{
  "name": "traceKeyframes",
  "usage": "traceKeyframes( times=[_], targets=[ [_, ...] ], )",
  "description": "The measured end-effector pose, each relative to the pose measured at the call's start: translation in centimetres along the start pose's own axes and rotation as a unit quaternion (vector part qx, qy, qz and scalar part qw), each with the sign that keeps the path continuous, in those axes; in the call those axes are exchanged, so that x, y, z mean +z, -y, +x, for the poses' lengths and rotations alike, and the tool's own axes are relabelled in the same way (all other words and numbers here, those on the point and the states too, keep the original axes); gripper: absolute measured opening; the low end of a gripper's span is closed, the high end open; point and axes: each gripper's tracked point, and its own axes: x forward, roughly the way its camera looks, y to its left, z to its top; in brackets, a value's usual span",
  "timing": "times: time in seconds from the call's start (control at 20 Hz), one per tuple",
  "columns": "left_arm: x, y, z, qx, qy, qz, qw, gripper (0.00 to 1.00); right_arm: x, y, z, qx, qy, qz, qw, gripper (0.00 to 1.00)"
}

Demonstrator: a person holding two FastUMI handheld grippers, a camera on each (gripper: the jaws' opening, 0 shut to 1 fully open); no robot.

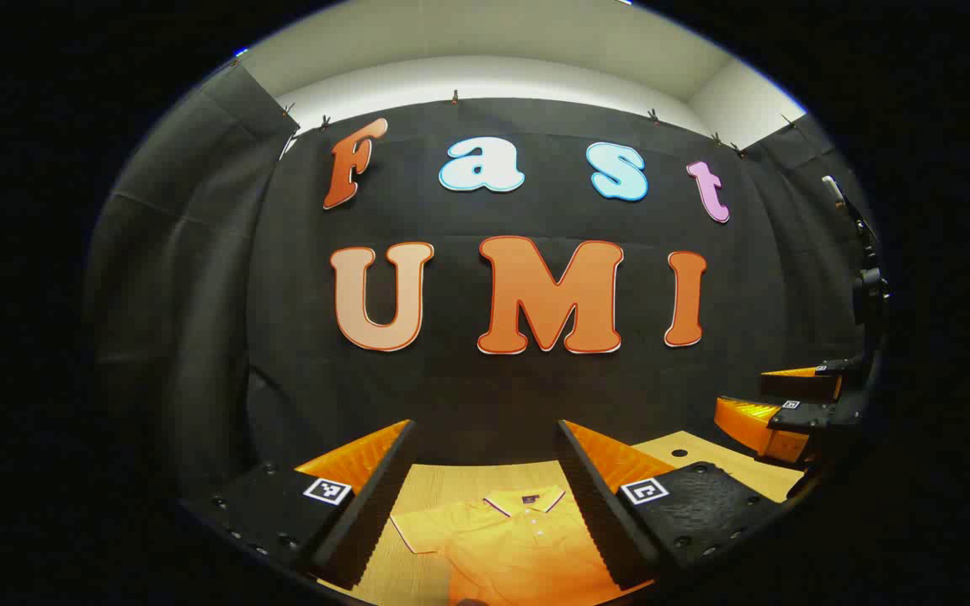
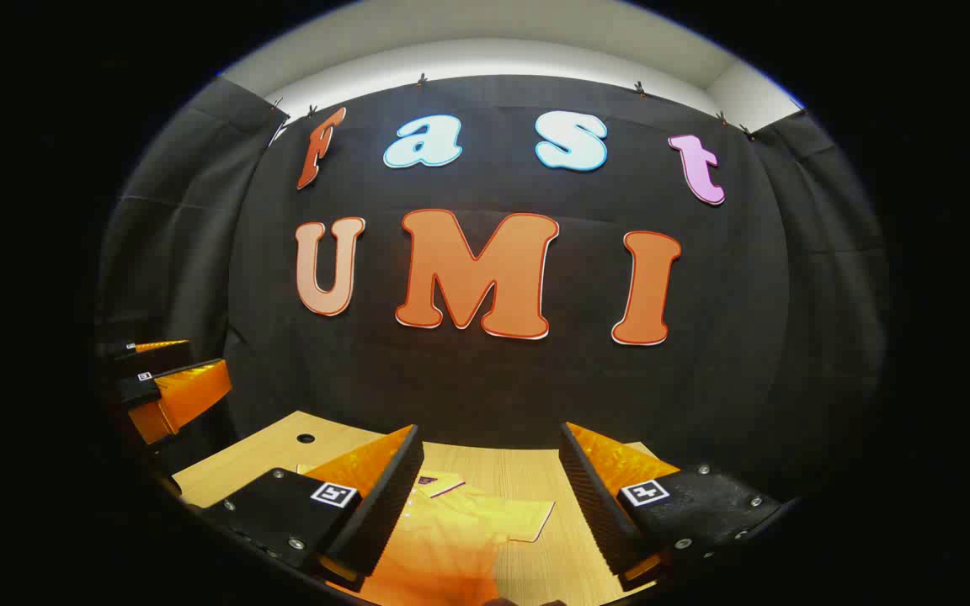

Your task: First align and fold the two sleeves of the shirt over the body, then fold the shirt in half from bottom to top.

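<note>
A yellow polo shirt (image 1: 510,539) lies flat on the wooden table (image 1: 451,484), collar toward the back wall, one short sleeve spread to the left. In the right gripper view the same shirt (image 2: 451,530) shows its other sleeve spread to the right. My left gripper (image 1: 485,497) hovers open above the shirt, holding nothing. My right gripper (image 2: 489,505) is open too, high over the shirt, and appears at the right edge of the left gripper view (image 1: 788,404). The left gripper (image 2: 161,379) also appears at the left edge of the right gripper view.
The light wooden table (image 2: 527,471) runs back to the black cloth wall. A small round hole (image 2: 306,438) sits near the table's back left corner. Black curtains close the booth on both sides.
</note>
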Motion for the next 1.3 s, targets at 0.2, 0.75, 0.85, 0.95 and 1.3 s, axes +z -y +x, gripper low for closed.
traceKeyframes(
  times=[0.2,0.75,0.85,0.95,1.3],
  targets=[
    [-0.2,-0.5,0.4,0.001,-0.004,-0.005,1.0,1.0,0.6,-0.9,-0.5,0.011,0.011,0.002,1.0,0.98],
    [0.3,-0.7,0.1,0.032,0.005,0.003,0.999,1.0,-1.0,0.2,0.5,0.011,-0.003,0.004,1.0,0.98],
    [0.4,-0.7,-0.2,0.036,0.006,0.01,0.999,1.0,-1.5,0.7,1.0,0.007,-0.009,0.0,1.0,0.98],
    [0.4,-0.5,-0.4,0.04,0.01,0.017,0.999,1.0,-2.4,1.8,1.7,-0.001,-0.02,-0.008,1.0,0.98],
    [-0.4,-0.2,-1.7,0.054,0.001,0.033,0.998,1.0,-11.3,5.5,5.6,-0.02,-0.159,-0.027,0.987,0.98]
  ],
)
